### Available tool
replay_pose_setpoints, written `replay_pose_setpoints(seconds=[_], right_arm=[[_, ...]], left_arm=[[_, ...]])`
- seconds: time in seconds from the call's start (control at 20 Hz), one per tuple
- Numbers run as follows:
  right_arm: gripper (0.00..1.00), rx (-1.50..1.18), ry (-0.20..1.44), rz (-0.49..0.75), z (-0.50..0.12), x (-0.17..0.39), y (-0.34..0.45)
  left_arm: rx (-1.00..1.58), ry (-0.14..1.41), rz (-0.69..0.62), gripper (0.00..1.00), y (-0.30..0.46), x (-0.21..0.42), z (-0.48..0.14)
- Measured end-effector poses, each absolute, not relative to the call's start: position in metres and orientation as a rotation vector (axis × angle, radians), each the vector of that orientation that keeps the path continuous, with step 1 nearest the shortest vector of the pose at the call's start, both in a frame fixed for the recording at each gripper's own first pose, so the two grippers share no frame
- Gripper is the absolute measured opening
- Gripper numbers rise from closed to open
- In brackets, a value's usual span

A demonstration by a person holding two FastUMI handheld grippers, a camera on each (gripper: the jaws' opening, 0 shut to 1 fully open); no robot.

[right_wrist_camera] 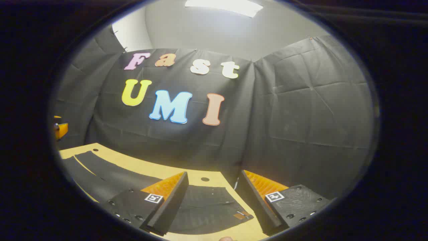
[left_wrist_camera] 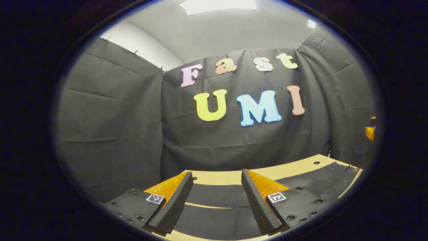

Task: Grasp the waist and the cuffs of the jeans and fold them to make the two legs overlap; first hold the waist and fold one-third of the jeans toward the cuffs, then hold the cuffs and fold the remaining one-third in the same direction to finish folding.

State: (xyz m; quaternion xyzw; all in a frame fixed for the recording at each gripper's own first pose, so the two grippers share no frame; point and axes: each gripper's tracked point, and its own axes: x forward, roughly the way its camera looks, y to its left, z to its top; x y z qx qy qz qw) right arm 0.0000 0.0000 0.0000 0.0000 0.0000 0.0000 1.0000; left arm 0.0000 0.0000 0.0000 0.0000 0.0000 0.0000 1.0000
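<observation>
Above flat jeans (right_wrist_camera: 207, 207), open gripper (right_wrist_camera: 210, 204)

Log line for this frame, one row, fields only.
stage: pre-grasp | jeans: flat on table, unfolded | left gripper: open, above legs | right gripper: open, above waist

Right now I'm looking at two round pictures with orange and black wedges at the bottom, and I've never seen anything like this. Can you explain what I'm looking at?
Those wedges are the fingers of two handheld grippers; a person carries one in each hand. A fisheye camera rides on each and looks forward along its fingers. In the left gripper view the left gripper is open, holding nothing. In the right gripper view the right gripper is open too, also holding nothing. Below them a pair of dark jeans lies spread flat on a light wooden table. The left gripper looks over the legs, the right over the end with a small brown patch, probably the waist. Black cloth walls surround the booth.
</observation>
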Motion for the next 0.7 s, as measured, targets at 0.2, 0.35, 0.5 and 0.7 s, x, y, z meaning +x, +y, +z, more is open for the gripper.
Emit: replay_pose_setpoints(seconds=[0.2,0.35,0.5,0.7], right_arm=[[0.94,-0.032,-0.001,0.019,0.002,0.017,0.002],[0.94,-0.032,-0.01,-0.014,0.002,0.018,-0.001],[0.94,-0.029,0.029,-0.041,-0.008,0.019,0.002],[0.94,-0.004,0.08,-0.091,-0.016,0.026,-0.002]], left_arm=[[-0.023,-0.008,0.031,0.95,0.007,0.015,0.011],[-0.042,0.019,0.039,0.95,0.015,0.024,0.006],[-0.034,0.046,0.051,0.96,0.026,0.031,-0.004],[-0.023,0.064,0.032,0.96,0.037,0.04,-0.006]])
